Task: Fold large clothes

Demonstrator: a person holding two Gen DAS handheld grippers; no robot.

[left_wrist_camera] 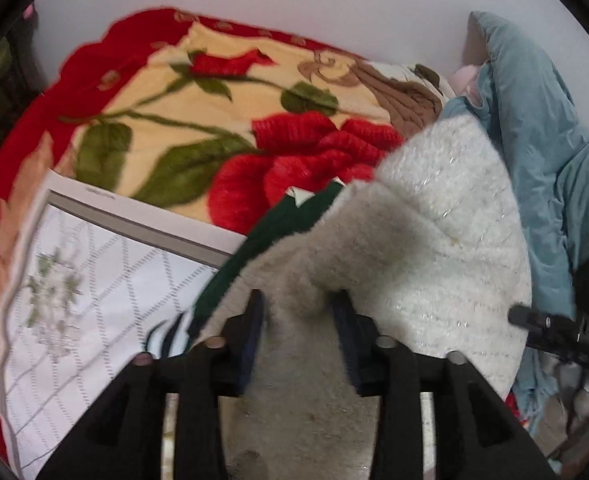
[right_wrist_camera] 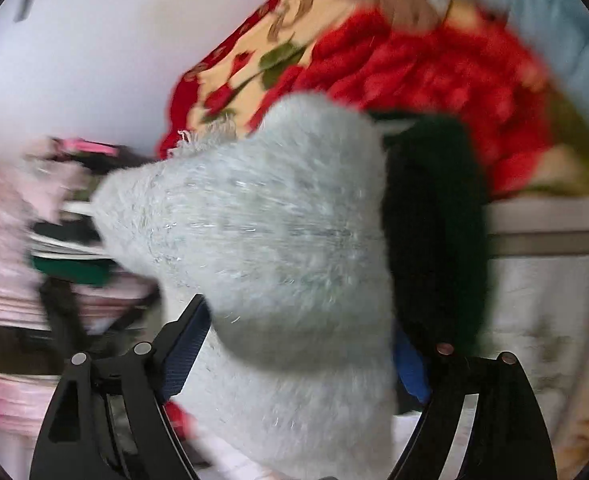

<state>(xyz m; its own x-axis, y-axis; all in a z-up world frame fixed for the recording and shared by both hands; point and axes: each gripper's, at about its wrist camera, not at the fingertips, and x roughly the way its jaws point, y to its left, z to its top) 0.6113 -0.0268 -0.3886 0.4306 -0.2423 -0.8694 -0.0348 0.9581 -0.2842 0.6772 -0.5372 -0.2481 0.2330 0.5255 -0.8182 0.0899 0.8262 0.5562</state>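
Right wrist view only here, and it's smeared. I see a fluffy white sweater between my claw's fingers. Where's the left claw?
Observer: The left claw has a bunched fold of that same fluffy white knitted sweater between its fingers.
Operator: What's beside it there?
Observer: A dark green knitted garment pokes out from under the sweater's edge, over a white sheet with a grey lattice print.
Operator: And beyond the sweater?
Observer: A crumpled pale blue quilted cover is heaped against the wall.

Soft, even light; fisheye edges curve darkly, and the right wrist view seems motion-blurred throughout.
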